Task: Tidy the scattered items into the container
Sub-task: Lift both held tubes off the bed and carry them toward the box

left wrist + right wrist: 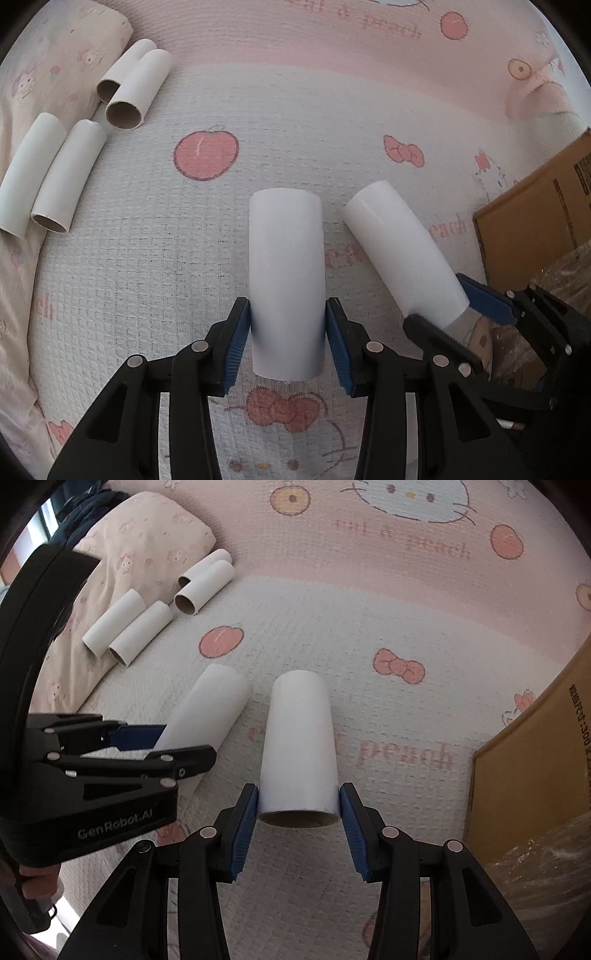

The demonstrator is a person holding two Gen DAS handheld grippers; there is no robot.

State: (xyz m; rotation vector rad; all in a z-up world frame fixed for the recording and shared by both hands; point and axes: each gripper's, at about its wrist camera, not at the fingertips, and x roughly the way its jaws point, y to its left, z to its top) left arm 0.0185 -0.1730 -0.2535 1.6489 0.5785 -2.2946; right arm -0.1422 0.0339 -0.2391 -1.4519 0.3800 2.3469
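My left gripper point(288, 343) is shut on a white cardboard tube point(286, 273), blue pads pressed against its sides. My right gripper point(298, 812) is shut on a second white tube point(300, 746) near its open end. Each gripper shows in the other's view: the right gripper point(458, 306) with its tube point(402, 254), the left gripper point(147, 746) with its tube point(210, 709). Both tubes are held just over the patterned bed cover. Several more white tubes point(66, 173) lie at the far left; they also show in the right wrist view point(140, 635). The cardboard box point(535, 771) stands at the right.
A pale pink pillow point(147, 528) lies at the back left, partly under the loose tubes. The box point(539, 218) holds crinkled clear plastic point(539, 882). The pink and white cover point(295, 110) stretches ahead.
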